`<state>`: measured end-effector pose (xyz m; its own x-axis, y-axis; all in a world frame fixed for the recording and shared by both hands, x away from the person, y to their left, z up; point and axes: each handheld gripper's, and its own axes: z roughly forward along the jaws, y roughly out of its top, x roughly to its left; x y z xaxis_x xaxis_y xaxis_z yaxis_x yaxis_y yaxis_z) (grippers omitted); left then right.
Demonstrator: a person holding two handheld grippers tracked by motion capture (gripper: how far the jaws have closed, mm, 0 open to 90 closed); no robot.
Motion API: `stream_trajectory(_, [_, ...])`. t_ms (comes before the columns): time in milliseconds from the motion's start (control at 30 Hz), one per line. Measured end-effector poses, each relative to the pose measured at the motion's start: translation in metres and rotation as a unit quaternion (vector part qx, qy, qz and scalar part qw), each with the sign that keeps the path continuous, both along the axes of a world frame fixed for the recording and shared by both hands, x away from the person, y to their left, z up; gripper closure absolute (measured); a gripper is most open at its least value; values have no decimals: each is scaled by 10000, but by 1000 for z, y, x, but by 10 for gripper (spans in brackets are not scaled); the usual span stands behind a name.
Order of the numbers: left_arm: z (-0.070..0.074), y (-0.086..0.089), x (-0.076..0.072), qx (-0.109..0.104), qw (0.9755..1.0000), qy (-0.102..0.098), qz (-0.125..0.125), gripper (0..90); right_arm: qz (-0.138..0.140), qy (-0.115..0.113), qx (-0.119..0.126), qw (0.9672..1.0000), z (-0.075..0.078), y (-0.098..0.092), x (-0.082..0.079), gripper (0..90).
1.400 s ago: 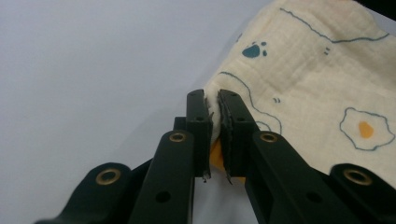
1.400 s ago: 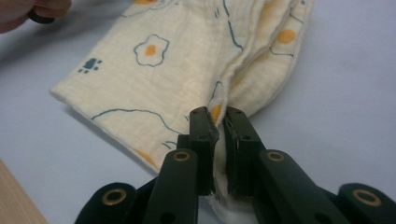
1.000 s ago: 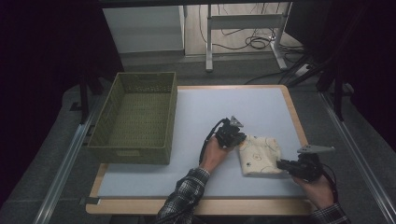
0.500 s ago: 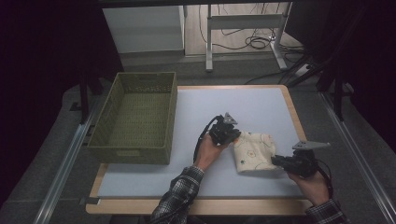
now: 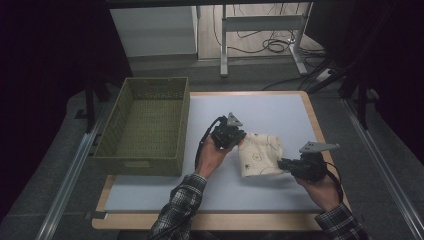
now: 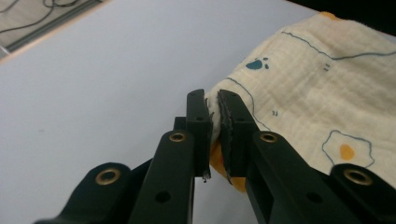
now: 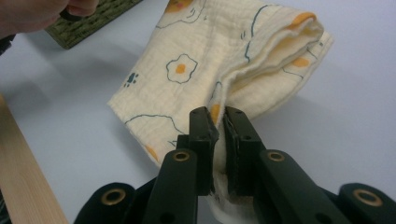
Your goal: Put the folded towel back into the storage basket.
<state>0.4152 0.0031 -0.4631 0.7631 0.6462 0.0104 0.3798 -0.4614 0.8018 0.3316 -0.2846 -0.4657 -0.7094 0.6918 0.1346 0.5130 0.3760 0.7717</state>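
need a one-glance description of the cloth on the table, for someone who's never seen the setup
On the pale mat that covers the wooden table, look right of the green woven basket. The cloth is the folded cream square between the two hands, pinched by the left claw and right claw. It is printed with fried eggs and paw marks.

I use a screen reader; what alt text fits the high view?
Two hand-held grippers hold a folded cream cloth at opposite ends above a white table: left gripper, right gripper. A green woven basket stands at the left.
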Motion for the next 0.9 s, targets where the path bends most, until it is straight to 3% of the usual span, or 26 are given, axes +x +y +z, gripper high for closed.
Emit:
stream_trajectory(467, [42, 40, -1, 324, 9984, -336, 305, 829, 282, -198, 85, 9994, 21, 41, 19, 818])
stream_trajectory(700, [50, 60, 3, 477, 9966, -420, 520, 828, 427, -226, 78, 9988, 30, 65, 30, 818])
stream_trajectory(900, [55, 76, 5, 718, 9935, -542, 695, 828, 535, -237, 70, 9983, 36, 86, 39, 818])
